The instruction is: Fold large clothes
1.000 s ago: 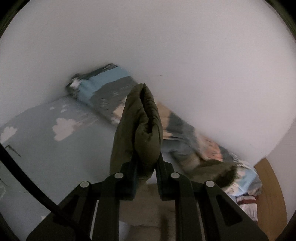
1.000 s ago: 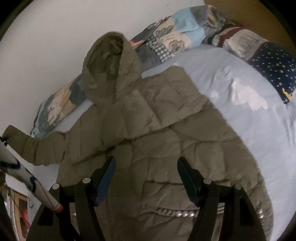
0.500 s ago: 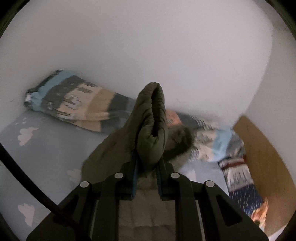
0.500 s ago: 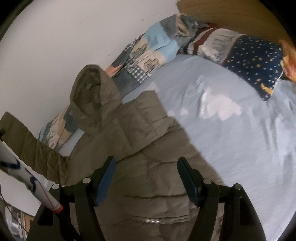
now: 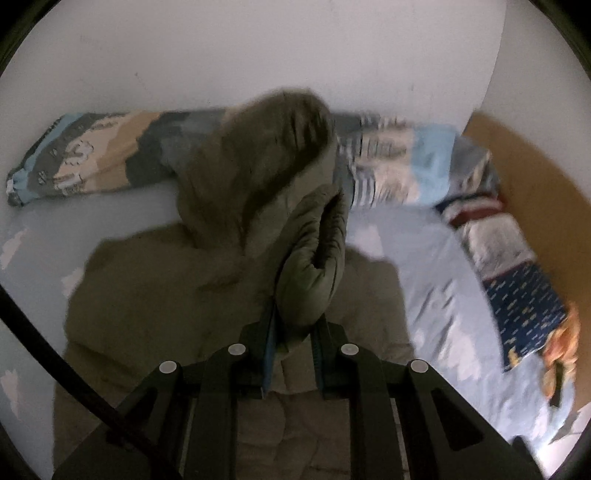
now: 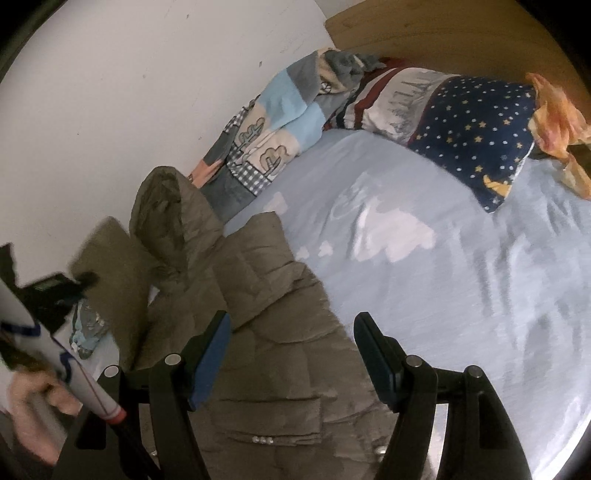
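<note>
Currently my left claw (image 5: 291, 325) clamps the sleeve (image 5: 314, 258); right claw (image 6: 291, 354) gapes idle; I should lay the sleeve flat across the jacket (image 6: 280, 362).

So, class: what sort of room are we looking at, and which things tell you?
Most likely a bedroom: a bed with a cloud-print blue sheet, a star-patterned pillow by a wooden headboard, and a patchwork quilt along the wall.

Black left claw (image 5: 291, 354), silver screws, blue pads (image 6: 210, 354), trailing black cable (image 5: 55, 373).
</note>
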Demonstrator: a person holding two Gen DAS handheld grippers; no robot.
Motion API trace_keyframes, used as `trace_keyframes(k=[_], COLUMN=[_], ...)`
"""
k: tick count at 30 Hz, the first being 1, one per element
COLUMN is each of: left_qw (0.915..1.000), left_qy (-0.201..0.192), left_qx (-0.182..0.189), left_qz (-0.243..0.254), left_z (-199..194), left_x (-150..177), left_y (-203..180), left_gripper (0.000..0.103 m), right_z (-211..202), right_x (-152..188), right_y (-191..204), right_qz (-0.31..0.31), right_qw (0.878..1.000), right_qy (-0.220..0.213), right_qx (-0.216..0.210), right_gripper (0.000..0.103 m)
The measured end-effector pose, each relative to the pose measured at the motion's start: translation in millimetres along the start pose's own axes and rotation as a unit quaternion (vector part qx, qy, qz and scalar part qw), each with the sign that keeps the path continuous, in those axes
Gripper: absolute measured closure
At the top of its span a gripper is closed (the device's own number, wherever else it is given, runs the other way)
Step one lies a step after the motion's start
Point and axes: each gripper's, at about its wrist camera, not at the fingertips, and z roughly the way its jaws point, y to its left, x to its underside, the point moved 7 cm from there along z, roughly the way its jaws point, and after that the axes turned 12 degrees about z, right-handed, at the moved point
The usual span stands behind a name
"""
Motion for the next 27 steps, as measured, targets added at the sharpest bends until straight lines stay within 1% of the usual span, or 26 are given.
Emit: trace_keyframes(k=[2,4,7,9,11,12,14,15,16,17,19,23,24,27], left_qw=[0.9996,0.9989,0.9949,0.99,0.9848,0.9825,0.9785,0.9772,0.9762,0.9756,0.9756,0.9778,0.9784,0.9826], left_qy=[0.019,0.029,0.046,0.053,0.061,0.066,0.075,0.081,0.086,0.09,0.097,0.086,0.079,0.054], left_qx=[-0.016,-0.026,-0.052,-0.074,-0.088,-0.094,-0.104,-0.106,-0.105,-0.102,-0.095,-0.061,-0.052,-0.036], left_qz=[0.013,0.027,0.073,0.108,0.137,0.147,0.161,0.166,0.169,0.172,0.173,0.181,0.184,0.174], left_z=[23,37,58,69,78,81,85,87,88,89,88,67,55,27], left_x=[15,29,47,56,63,66,71,74,76,79,80,82,80,74], left_y=[-11,-23,-47,-61,-72,-76,-79,-81,-82,-85,-89,-101,-102,-92], left_gripper=[0.087,0.087,0.087,0.086,0.08,0.079,0.072,0.07,0.062,0.05,0.036,0.036,0.036,0.035], right_z=[-2,-2,-5,-7,-7,-7,-7,-7,-7,-7,-7,-6,-6,-6], right_x=[-2,-2,-5,-6,-5,-5,-5,-5,-4,-4,-4,-4,-5,-6], right_y=[-5,-10,-13,-14,-12,-12,-13,-14,-14,-13,-13,-12,-12,-16], right_qz=[0.0,0.005,0.006,0.008,0.006,0.005,0.004,0.006,0.008,0.01,0.01,0.009,0.01,0.018], right_qw=[1.0,1.0,1.0,1.0,1.0,1.0,1.0,1.0,1.0,1.0,1.0,1.0,1.0,1.0], right_qy=[0.0,0.004,0.001,0.001,-0.001,-0.001,0.0,0.001,0.001,0.001,0.002,0.001,-0.001,-0.006], right_qx=[0.002,0.0,-0.001,-0.005,-0.005,-0.005,-0.005,-0.005,-0.005,-0.004,-0.004,-0.003,-0.001,0.002], right_gripper=[0.029,0.029,0.029,0.029,0.029,0.029,0.029,0.029,0.029,0.029,0.029,0.029,0.029,0.029])
